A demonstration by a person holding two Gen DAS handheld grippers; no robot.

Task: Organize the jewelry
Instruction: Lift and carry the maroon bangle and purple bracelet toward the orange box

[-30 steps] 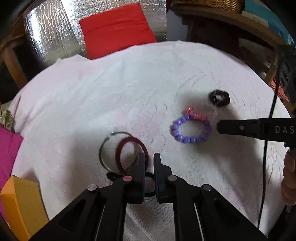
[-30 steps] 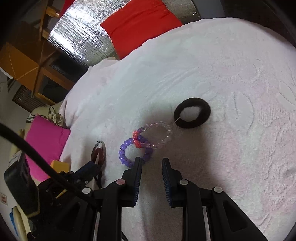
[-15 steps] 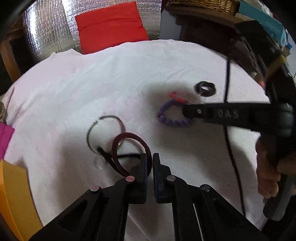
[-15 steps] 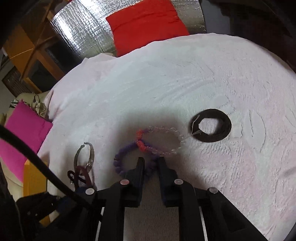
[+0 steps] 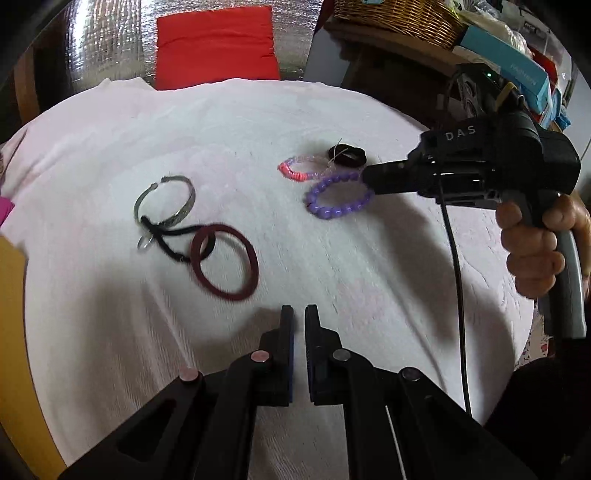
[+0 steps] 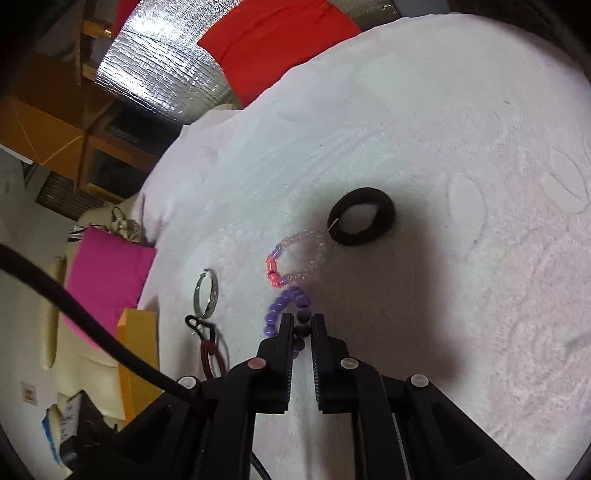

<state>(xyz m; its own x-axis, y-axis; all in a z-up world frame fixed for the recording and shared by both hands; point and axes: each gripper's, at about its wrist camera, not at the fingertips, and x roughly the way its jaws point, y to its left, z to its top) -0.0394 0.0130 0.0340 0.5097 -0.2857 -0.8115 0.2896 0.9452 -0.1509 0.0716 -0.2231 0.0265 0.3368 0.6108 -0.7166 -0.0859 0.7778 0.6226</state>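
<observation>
A purple bead bracelet (image 5: 338, 197) lies on the white cloth (image 5: 258, 129); my right gripper (image 6: 299, 323) is shut on its near beads (image 6: 284, 306), seen from outside in the left wrist view (image 5: 369, 177). A clear and pink bead bracelet (image 5: 301, 170) and a black hair tie (image 5: 347, 156) lie just beyond it. A maroon bangle (image 5: 225, 261), a silver cuff (image 5: 164, 199) and a black cord (image 5: 168, 236) lie left. My left gripper (image 5: 299, 314) is shut and empty, held back above the cloth near the bangle.
A red cushion (image 5: 216, 46) on silver foil sits at the back. A wicker basket (image 5: 399, 14) and boxes stand on a shelf at back right. A pink cushion (image 6: 107, 273) and an orange box (image 6: 138, 354) sit off the left edge.
My left gripper let go of the maroon bangle and pulled back from it. My right gripper closed on the purple bracelet and drew it away from the pink one.
</observation>
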